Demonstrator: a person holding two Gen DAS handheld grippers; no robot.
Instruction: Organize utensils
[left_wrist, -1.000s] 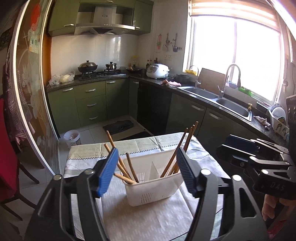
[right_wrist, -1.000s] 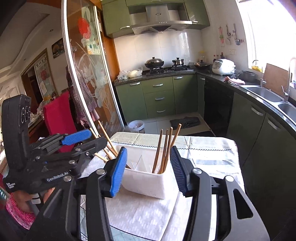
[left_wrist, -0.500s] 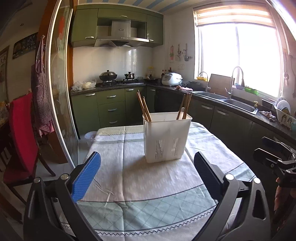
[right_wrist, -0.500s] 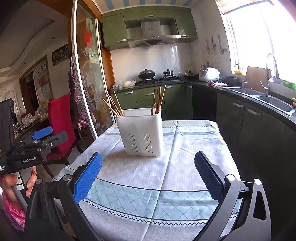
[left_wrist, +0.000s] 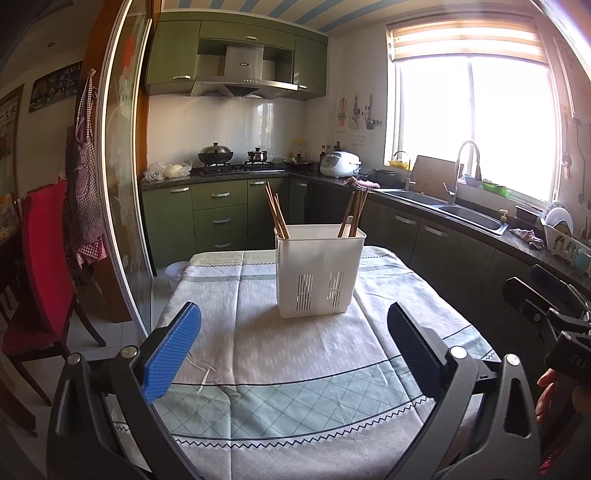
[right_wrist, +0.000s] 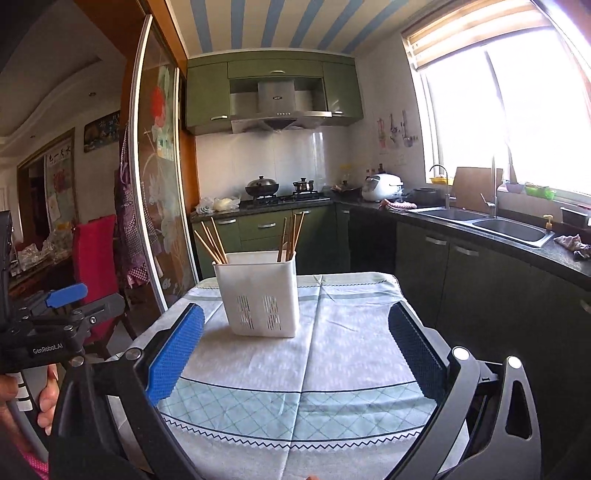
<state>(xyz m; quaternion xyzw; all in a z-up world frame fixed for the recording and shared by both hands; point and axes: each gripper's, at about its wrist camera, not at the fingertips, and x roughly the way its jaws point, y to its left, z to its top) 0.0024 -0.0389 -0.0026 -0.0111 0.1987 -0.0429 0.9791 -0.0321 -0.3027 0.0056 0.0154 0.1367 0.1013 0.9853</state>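
Left wrist view. Item: left gripper (left_wrist: 293, 345), jaws spread wide, nothing between them, held low over the near end of the tablecloth (left_wrist: 258, 354). Right wrist view: right gripper (right_wrist: 295, 347), likewise spread and carrying nothing.

Task object: white utensil caddy (left_wrist: 319, 271), upright near the middle of the table, well apart from both grippers. Slotted vents low on its near wall.

Contents: chopsticks in two groups. Left group (left_wrist: 276, 216) leans toward the left corner; right group (left_wrist: 354, 214) stands steeper at the right side. An inner divider cannot be made out from this height.

No loose utensils show on the cloth. Judged state: sorting looks finished or nearly so.

Handling note, should any stick need shifting: approach from above, pinch one stick high on its shaft, lift straight along its lean so neighbours are not dragged. The caddy looks light; steady its rim with the other gripper to prevent tipping.

Surroundings: green cabinets (left_wrist: 221, 218), sink (left_wrist: 469, 216), red chair (left_wrist: 40, 266).
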